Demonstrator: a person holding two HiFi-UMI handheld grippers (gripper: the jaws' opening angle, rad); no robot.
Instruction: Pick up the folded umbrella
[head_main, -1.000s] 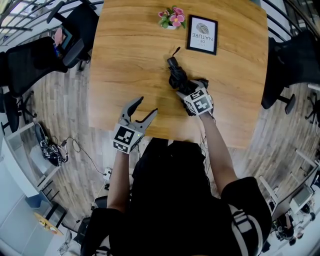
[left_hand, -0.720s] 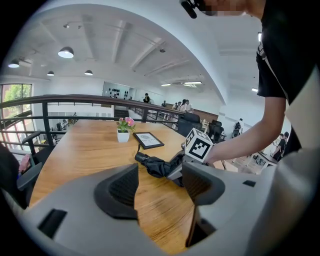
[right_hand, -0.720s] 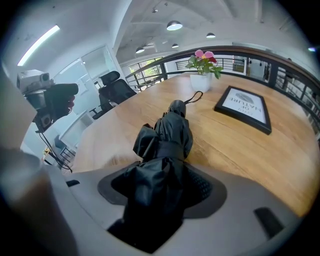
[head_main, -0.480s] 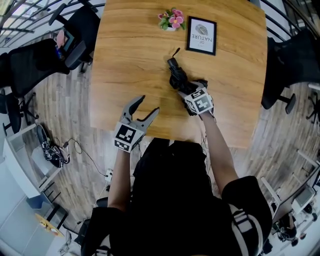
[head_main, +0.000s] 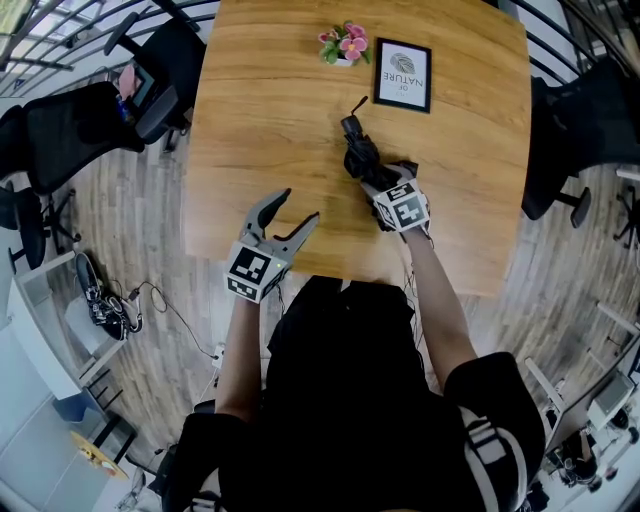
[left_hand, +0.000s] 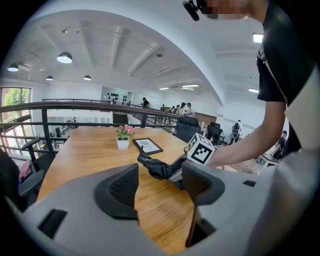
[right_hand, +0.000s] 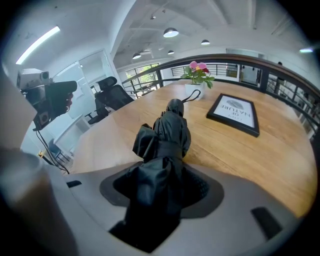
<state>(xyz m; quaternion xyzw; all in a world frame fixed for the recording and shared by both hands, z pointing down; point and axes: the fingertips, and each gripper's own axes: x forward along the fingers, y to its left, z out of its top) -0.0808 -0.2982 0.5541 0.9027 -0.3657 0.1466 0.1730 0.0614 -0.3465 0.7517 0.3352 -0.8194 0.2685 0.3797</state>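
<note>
As left tool (head_main: 297, 207) gapes empty, right tool (head_main: 383, 181) is closing round one umbrella (head_main: 358, 155) (folded).

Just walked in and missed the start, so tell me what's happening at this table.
A person stands at a wooden table with a claw in each hand. The right claw is closing its jaws on the folded umbrella, which lies on the table with its black fabric filling the gap. The left claw hovers open and empty near the table's front edge.
</note>
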